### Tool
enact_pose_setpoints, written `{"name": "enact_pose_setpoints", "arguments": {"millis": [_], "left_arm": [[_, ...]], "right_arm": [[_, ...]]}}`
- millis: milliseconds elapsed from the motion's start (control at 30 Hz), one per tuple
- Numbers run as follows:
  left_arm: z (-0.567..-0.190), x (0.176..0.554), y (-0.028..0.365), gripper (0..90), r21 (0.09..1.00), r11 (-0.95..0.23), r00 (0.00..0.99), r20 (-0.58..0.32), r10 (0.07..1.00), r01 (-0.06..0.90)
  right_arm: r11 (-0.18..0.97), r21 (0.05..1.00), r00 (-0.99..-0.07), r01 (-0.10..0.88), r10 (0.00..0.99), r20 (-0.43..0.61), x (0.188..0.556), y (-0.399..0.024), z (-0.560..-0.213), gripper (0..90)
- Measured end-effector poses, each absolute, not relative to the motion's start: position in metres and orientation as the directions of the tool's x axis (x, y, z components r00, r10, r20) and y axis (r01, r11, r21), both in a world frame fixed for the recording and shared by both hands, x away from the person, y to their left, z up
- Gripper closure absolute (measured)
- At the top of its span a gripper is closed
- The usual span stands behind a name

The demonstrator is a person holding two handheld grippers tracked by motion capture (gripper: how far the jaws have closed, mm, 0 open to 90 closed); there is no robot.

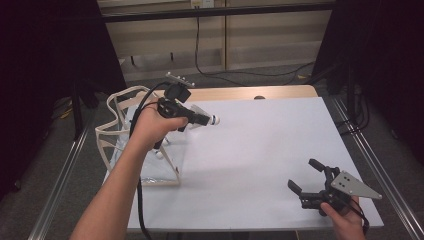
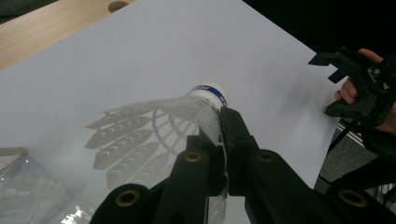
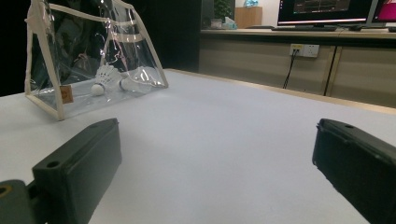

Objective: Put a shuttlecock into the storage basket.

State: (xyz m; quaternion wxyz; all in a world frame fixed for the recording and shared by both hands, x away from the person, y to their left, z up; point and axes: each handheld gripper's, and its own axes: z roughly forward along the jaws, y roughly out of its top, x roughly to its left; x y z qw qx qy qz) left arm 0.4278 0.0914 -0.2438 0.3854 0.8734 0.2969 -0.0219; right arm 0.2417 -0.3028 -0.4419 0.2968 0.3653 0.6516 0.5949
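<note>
We see the left gripper [image 1: 202, 119] clamped on a shuttlecock [image 2: 187, 112] above the white table [image 1: 260, 150], beside the clear bag [image 3: 70, 56]; the right gripper [image 1: 310, 180] rests with jaws apart. The pinch looks thin, perhaps on feathers alone; they could crush or slip free.

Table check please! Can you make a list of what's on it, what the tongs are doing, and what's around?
Surface: white table, bare in the middle.
Job's things: shuttlecock; clear bag with two more shuttlecocks inside.
Clutter: nothing seen.
Grippers: left tongs shut on the shuttlecock's skirt beside the bag; right tongs open, nothing between them.
Cables: left tongs' cable; another on the floor.
Surroundings: monitors, wall socket.
</note>
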Motion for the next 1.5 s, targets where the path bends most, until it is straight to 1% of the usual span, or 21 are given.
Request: {"name": "enact_pose_setpoints", "arguments": {"millis": [1500], "left_arm": [[-0.221,0.436,0.122,89.0,0.648,-0.507,0.795,-0.275,0.541,0.568]], "right_arm": [[0.027,0.992,-0.555,0.124,0.83,0.047,0.242,-0.303,-0.442,0.8]]}}
